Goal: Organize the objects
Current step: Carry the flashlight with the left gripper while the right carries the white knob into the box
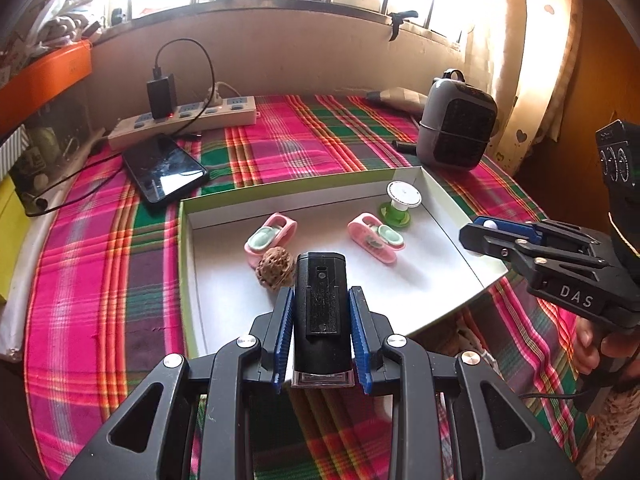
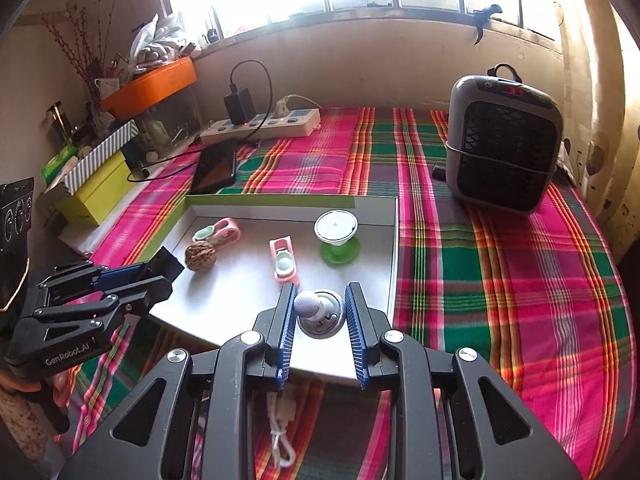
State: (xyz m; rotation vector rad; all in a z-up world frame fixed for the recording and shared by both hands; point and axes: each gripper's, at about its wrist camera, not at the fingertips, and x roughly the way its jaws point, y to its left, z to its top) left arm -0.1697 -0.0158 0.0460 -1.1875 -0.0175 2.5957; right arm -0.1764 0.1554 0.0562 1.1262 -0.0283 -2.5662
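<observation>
My left gripper [image 1: 320,308] is shut on a black box-shaped device [image 1: 320,304] with a clear end, held above the near edge of a shallow white tray [image 1: 208,216]. My right gripper [image 2: 320,308] is shut on a small grey and white round gadget [image 2: 318,310] over the tray's [image 2: 394,248] near right part. In the tray lie two pink clips [image 1: 268,236] [image 1: 374,236], a walnut [image 1: 274,268] and a green and white spool [image 1: 400,200]. The right wrist view shows the walnut [image 2: 200,255], the clips [image 2: 218,231] [image 2: 284,260] and the spool [image 2: 337,236].
A plaid cloth [image 1: 304,140] covers the table. A phone [image 1: 164,168] and power strip [image 1: 188,118] with charger lie at the back left. A grey heater [image 2: 502,144] stands at the back right. Boxes [image 2: 96,188] and an orange tray [image 2: 150,86] crowd the left.
</observation>
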